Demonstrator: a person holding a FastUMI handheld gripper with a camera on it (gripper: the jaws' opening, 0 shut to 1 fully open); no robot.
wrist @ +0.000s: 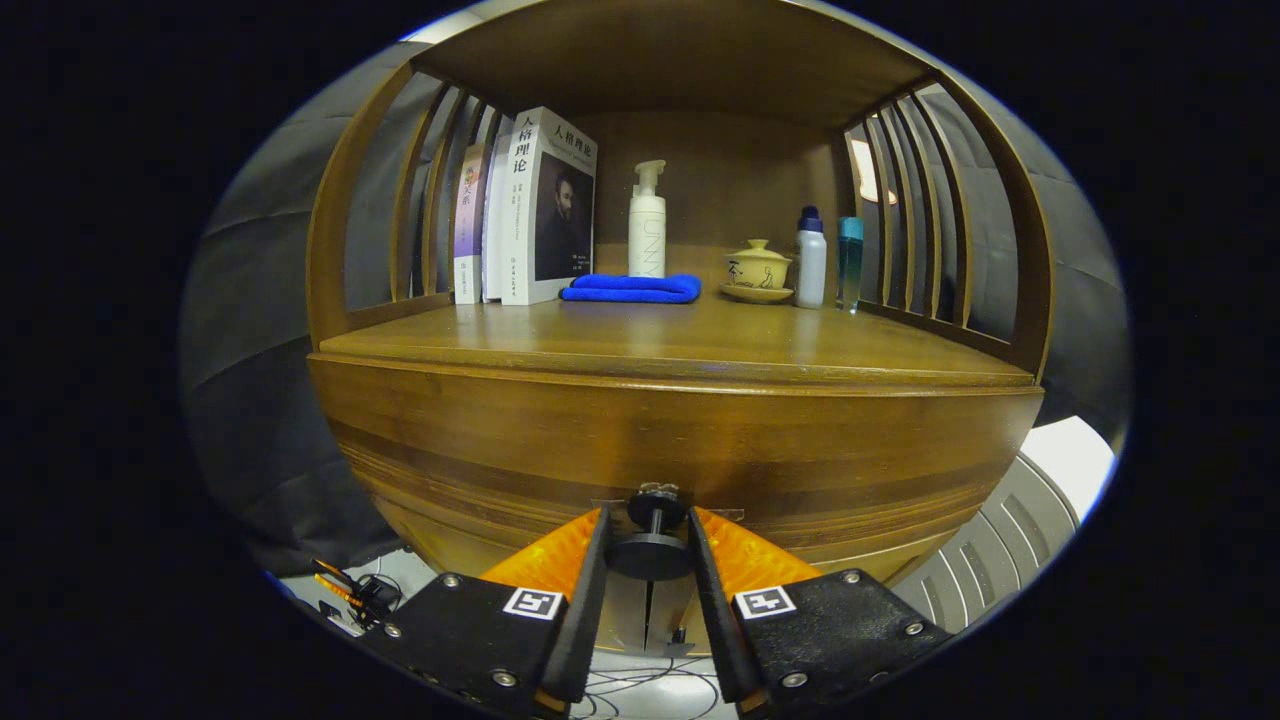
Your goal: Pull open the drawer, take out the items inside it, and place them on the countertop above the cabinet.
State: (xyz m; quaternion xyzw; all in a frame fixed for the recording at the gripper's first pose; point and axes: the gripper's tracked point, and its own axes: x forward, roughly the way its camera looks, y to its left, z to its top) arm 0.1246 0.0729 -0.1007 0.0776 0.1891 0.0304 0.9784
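Tool at the drawer knob.
The tool [650, 545] grips the knob [650, 552] of the closed drawer [680, 440], a finger on each side; on the table [640, 345] above, books [530, 205] far left, towel [632, 288], cup [758, 268] right.

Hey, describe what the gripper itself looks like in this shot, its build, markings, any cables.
The gripper has two flat, wedge-shaped fingers that narrow toward their tips. Each grows from a black, rough-textured block fastened with round silver screws and carrying a small square black-and-white marker. Thin wires trail on the pale floor below, though whether they belong to it is unclear.
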